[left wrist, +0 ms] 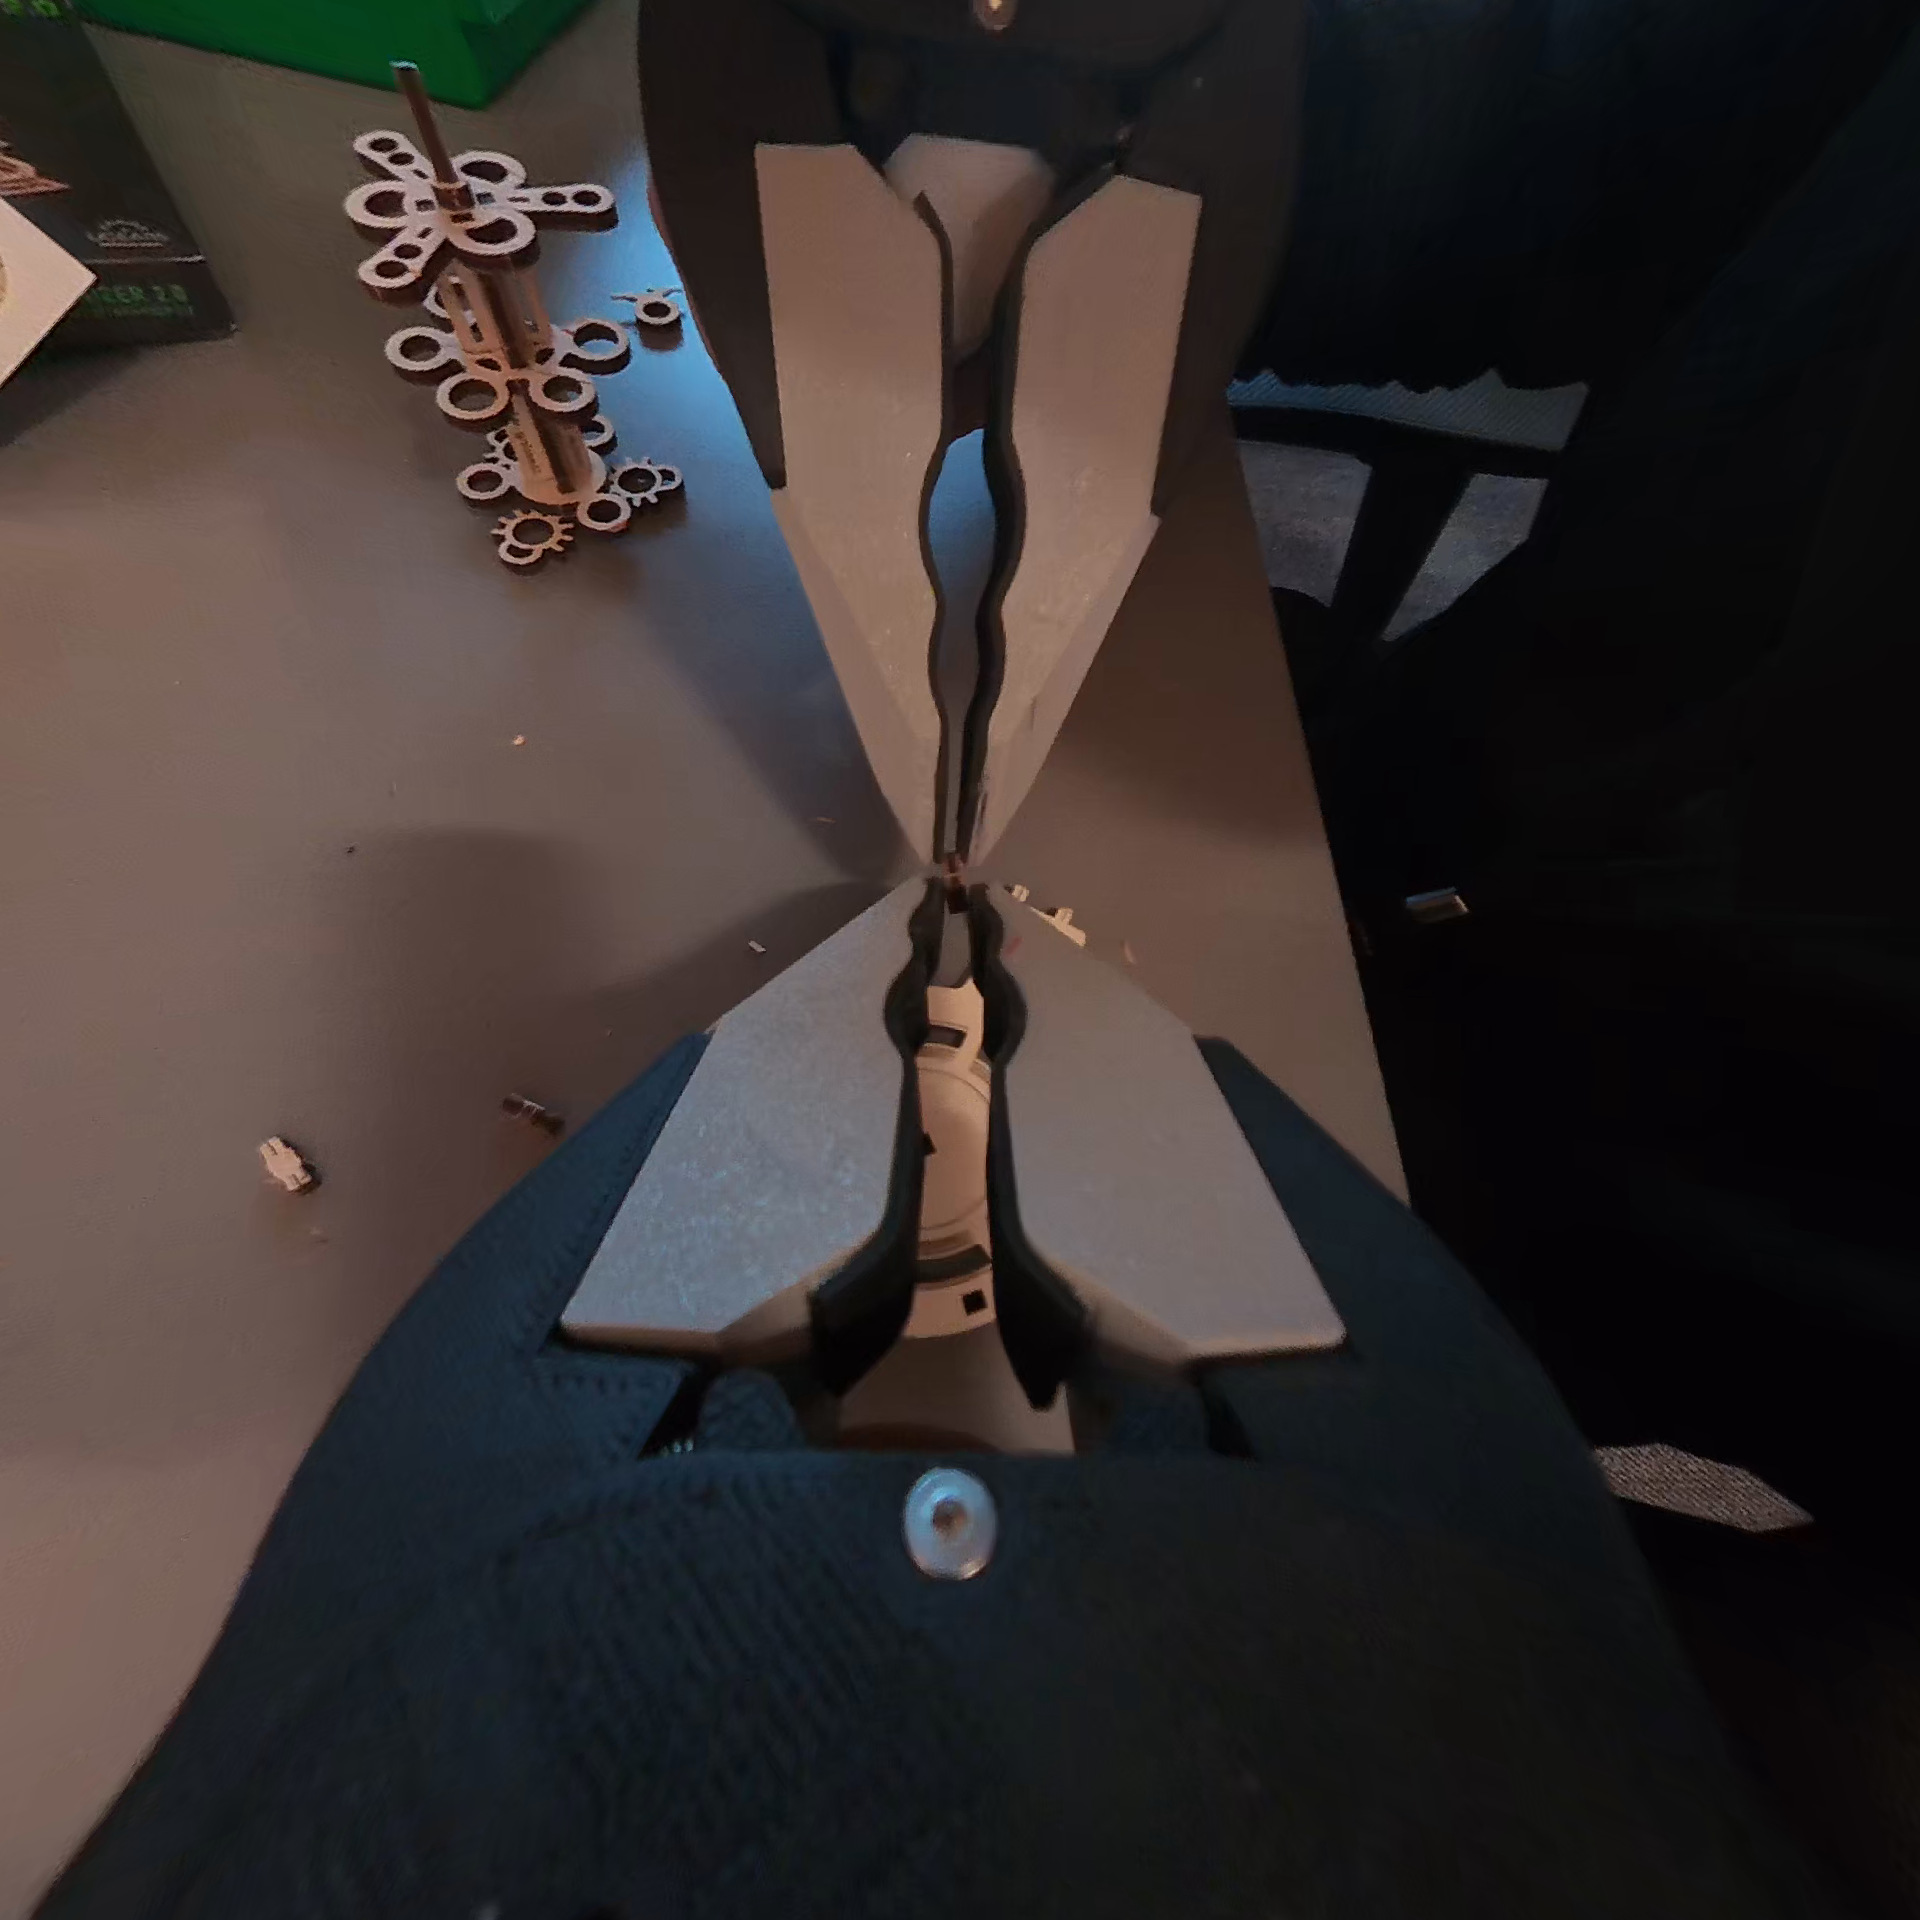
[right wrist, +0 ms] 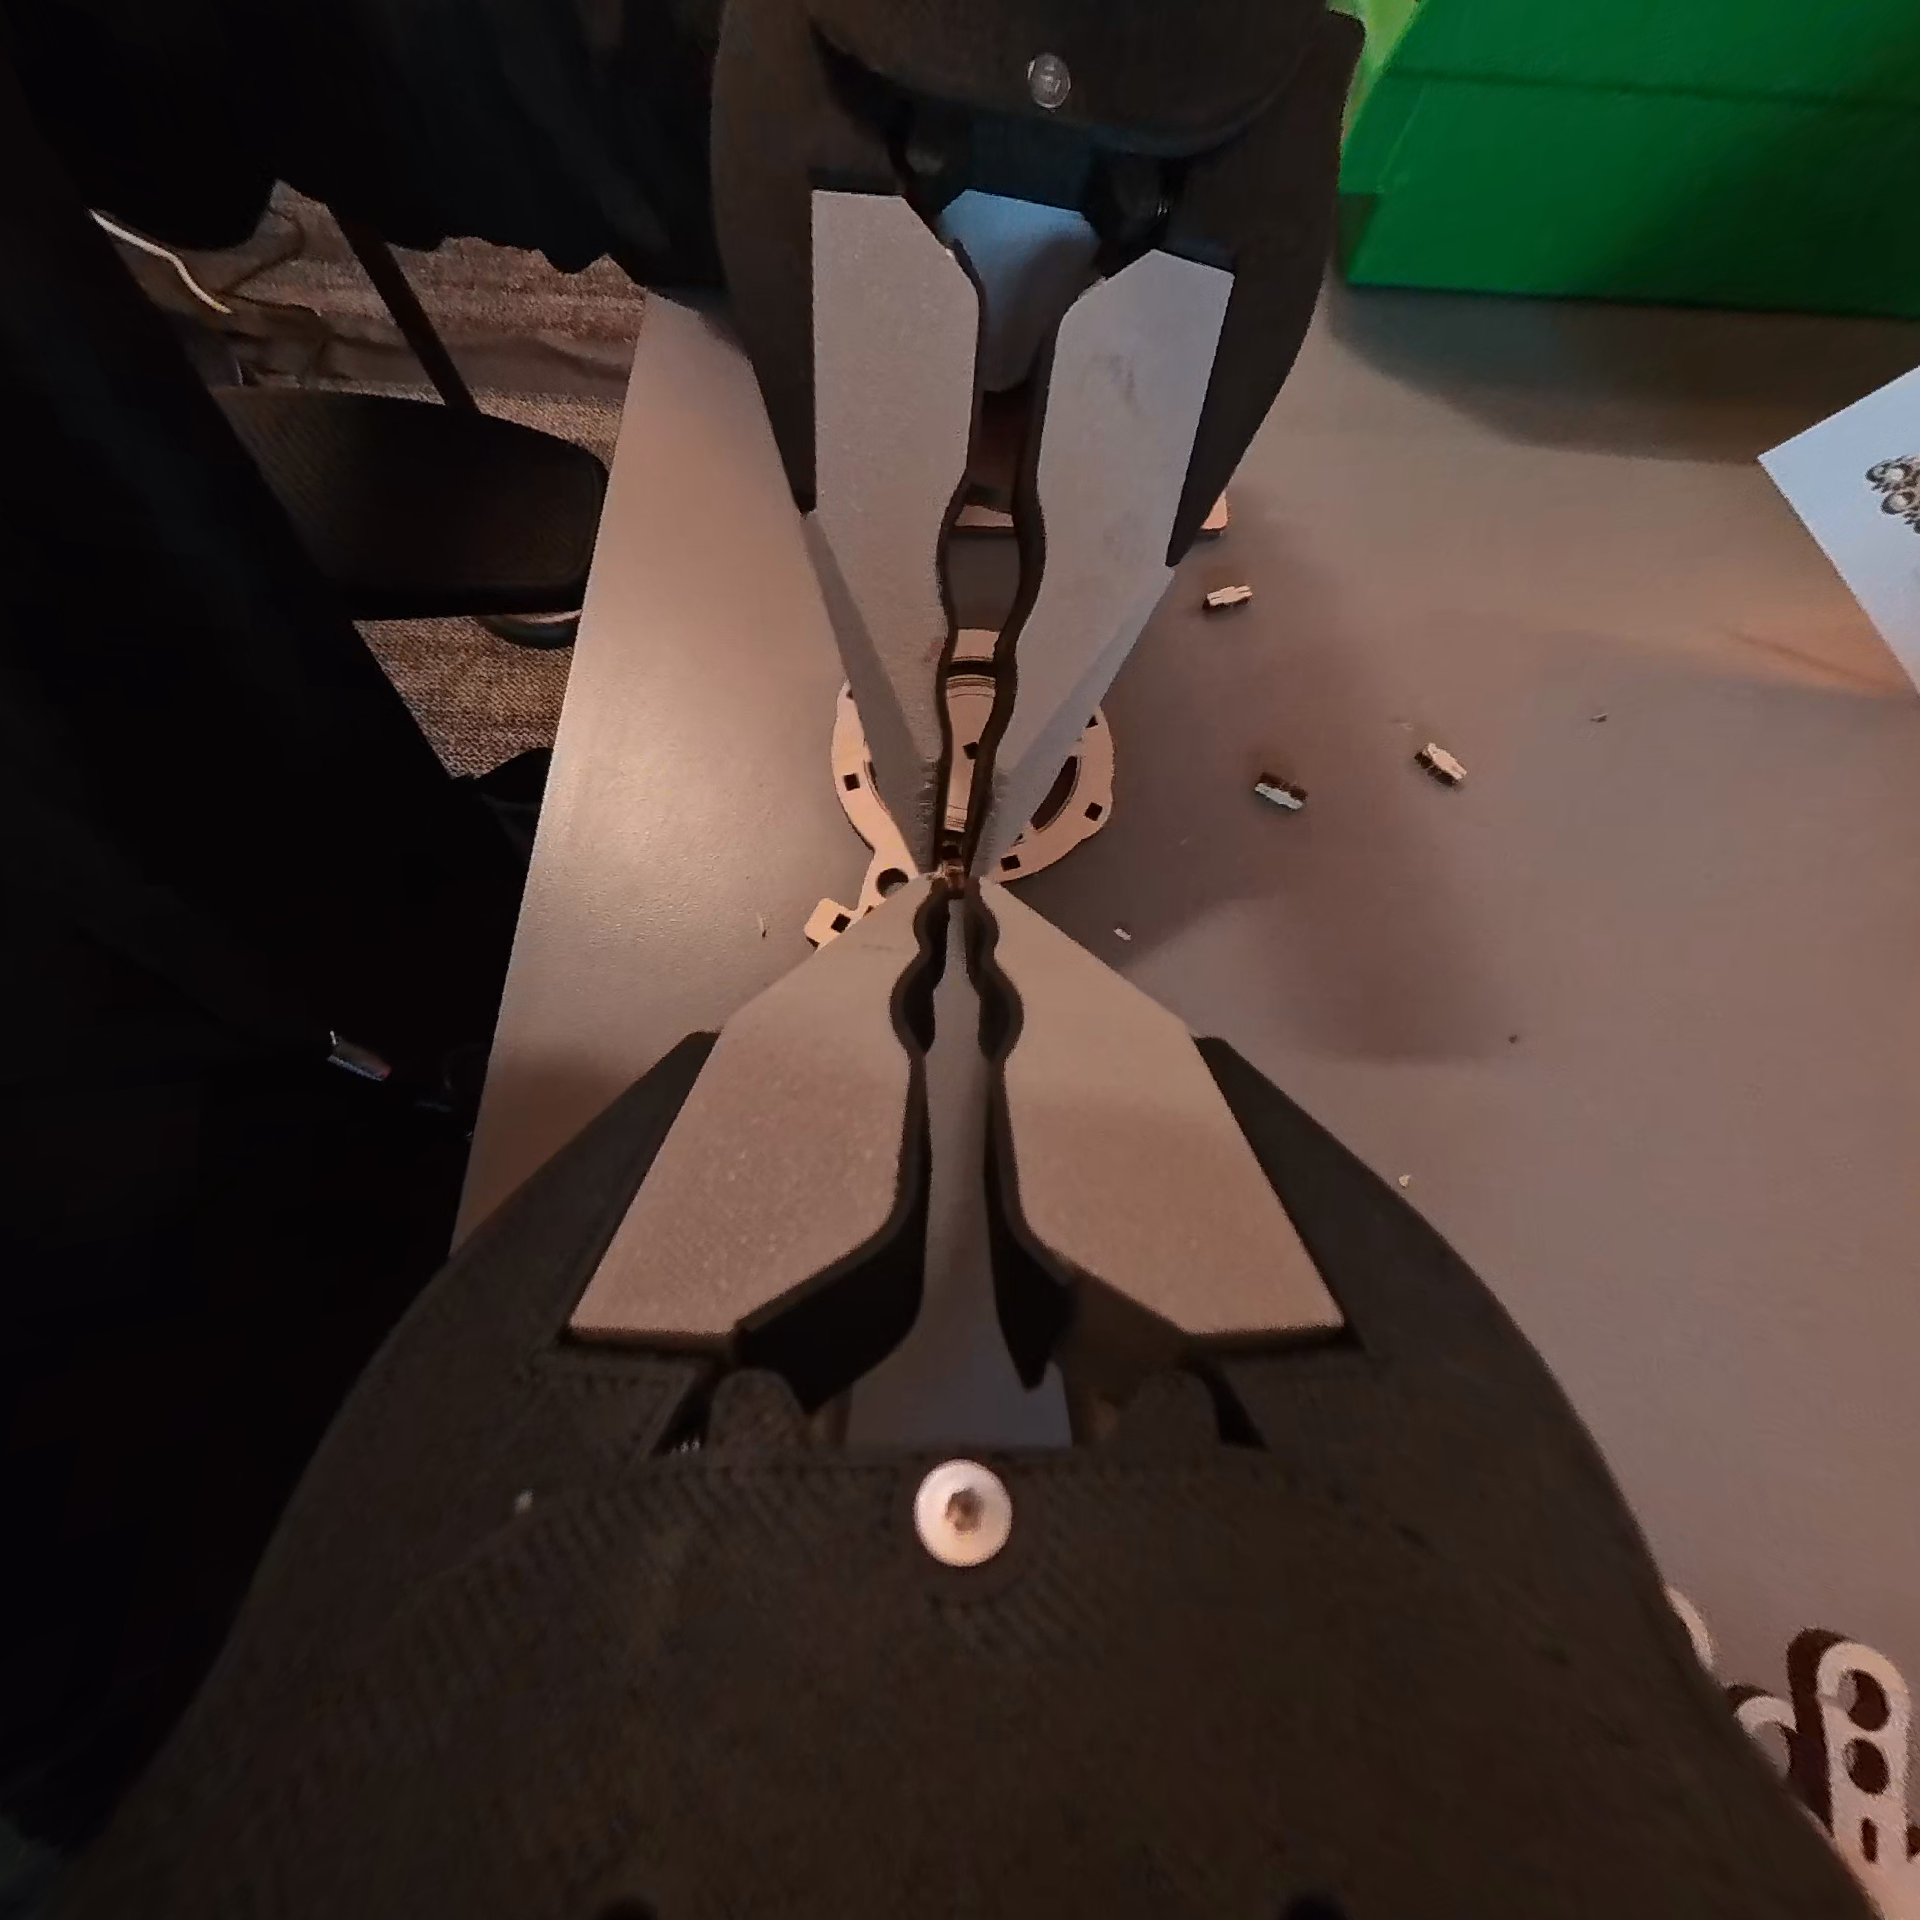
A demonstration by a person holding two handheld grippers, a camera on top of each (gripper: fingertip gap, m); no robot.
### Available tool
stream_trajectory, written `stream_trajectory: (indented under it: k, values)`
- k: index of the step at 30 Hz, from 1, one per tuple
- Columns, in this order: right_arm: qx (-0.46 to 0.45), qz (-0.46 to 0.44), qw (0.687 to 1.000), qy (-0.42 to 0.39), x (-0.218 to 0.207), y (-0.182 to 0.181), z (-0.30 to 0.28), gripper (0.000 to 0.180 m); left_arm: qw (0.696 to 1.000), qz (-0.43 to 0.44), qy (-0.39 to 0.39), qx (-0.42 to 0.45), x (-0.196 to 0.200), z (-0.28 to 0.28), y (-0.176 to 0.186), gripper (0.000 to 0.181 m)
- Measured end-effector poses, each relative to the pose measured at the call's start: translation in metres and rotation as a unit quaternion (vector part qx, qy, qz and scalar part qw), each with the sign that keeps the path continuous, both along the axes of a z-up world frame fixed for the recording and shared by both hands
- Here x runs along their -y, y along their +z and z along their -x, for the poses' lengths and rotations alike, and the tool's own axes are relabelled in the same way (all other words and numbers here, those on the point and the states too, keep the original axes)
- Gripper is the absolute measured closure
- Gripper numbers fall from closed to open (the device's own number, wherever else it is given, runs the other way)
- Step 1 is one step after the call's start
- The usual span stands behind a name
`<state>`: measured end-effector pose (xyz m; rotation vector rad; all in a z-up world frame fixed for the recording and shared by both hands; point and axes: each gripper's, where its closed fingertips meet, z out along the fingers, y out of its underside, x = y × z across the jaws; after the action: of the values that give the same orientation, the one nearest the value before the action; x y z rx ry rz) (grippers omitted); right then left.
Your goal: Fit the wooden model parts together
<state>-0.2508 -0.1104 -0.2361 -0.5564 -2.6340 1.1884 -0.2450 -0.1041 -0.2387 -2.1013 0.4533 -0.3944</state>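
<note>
My left gripper (left wrist: 951,896) and my right gripper (left wrist: 956,847) meet tip to tip above the grey table (left wrist: 312,831). Both are shut, and a tiny brown wooden peg (left wrist: 952,864) is pinched where the tips touch. The right wrist view shows the same meeting: right gripper (right wrist: 948,891), left gripper (right wrist: 954,840), peg (right wrist: 950,856). A round wooden disc with square holes (right wrist: 1075,800) lies on the table under the left gripper. It shows through the finger gap in the left wrist view (left wrist: 951,1132). A wooden tower of ringed plates on a rod (left wrist: 488,343) stands at the far left.
Loose small pegs lie on the table (left wrist: 286,1164) (left wrist: 535,1112) (right wrist: 1280,792) (right wrist: 1442,762). A green box (right wrist: 1642,156) and a dark printed box (left wrist: 104,239) stand at the back. A white sheet (right wrist: 1860,540) lies at the right. The table edge (left wrist: 1320,831) is close, with a chair beyond. My left and right fingertips are right by each other.
</note>
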Motion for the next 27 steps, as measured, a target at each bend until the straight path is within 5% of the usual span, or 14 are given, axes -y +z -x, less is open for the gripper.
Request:
stream_trajectory:
  k: [27]
  values:
    - [-0.016,0.071,0.997,-0.039,-0.006,0.025,0.013,0.174,0.998,-0.059,0.028,-0.006,-0.005,0.014,0.017,0.18]
